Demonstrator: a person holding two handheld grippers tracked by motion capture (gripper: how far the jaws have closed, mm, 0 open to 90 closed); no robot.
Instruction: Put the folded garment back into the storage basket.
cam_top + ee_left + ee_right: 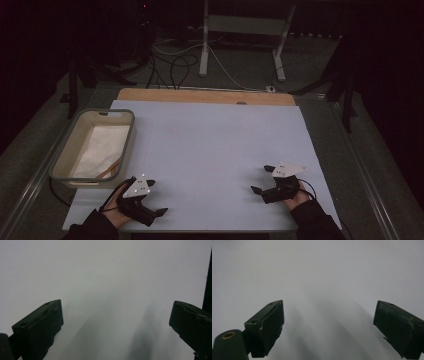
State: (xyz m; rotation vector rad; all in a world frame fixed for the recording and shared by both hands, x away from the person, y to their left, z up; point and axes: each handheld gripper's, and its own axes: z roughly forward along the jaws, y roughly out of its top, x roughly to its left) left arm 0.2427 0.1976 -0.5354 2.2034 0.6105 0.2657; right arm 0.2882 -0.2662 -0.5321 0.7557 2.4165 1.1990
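Grey tray [128, 131] sits just beyond left gripper [155, 196].

Dim room here, light falling mostly on the pale blue-white sheet [215, 160] covering the table, a bare wooden strip [205, 96] at its far edge. Beyond, grey carpeted floor [250, 65] carries loose black and white cables [175, 62] and a white metal stand frame [245, 30]. Back wall lost in darkness.

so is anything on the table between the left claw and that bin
Nothing visible. The left claw sits open on the bare white table surface, and the bin stands just ahead and to its left at the table's edge. The bin's near wall is what the claw would have to clear.
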